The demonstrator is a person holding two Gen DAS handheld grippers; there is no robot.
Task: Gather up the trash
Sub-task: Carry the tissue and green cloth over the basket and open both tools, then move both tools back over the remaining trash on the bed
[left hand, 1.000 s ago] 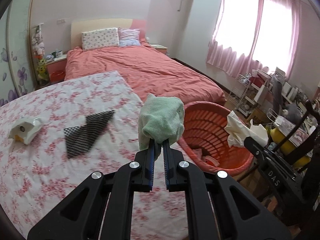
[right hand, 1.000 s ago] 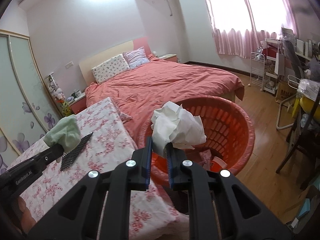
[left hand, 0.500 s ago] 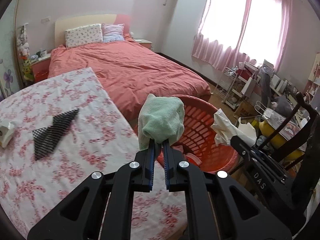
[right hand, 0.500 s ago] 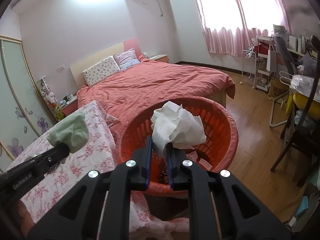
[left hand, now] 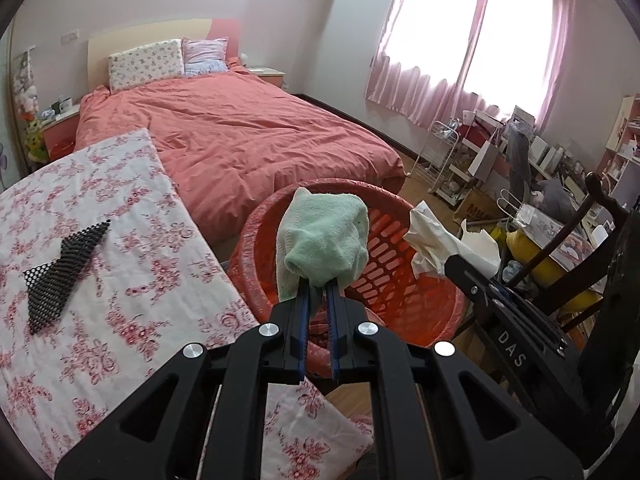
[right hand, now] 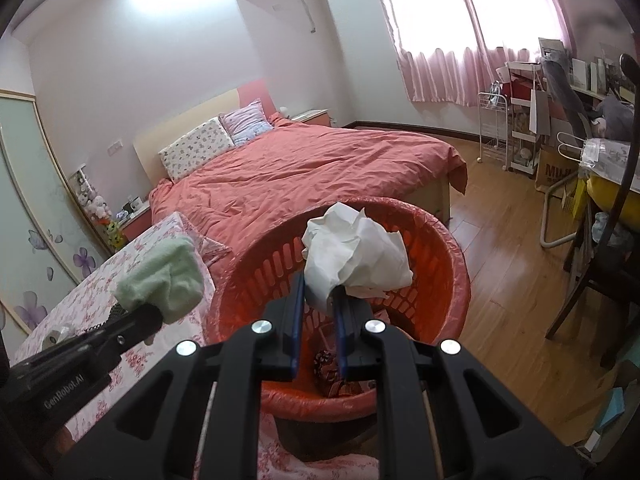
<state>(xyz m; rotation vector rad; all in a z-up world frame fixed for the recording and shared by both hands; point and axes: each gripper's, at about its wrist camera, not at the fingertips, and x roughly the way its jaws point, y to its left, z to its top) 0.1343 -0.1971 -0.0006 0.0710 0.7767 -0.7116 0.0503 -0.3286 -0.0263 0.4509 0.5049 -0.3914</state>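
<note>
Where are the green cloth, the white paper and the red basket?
green cloth [left hand: 324, 236]: left wrist view, middle of the bundle.
white paper [right hand: 356, 256]: right wrist view, middle of the wad.
red basket [right hand: 456, 264]: right wrist view, right rim.

Your left black tongs [left hand: 318, 294], lined with blue pads, pinch a pale mint-green terry cloth [left hand: 324, 240]; your right black tongs [right hand: 319, 300] pinch a crumpled white paper wad [right hand: 356, 258]. At centre frame sits a round orange-red slotted plastic basket [right hand: 456, 276]. Lower left, the worktop [left hand: 120, 320] wears a white cloth with pink-red flowers, carrying a black mesh scrap [left hand: 60, 276]. Behind, the salmon-pink bed [left hand: 240, 128]; upper right, pink curtains [left hand: 432, 60].
</note>
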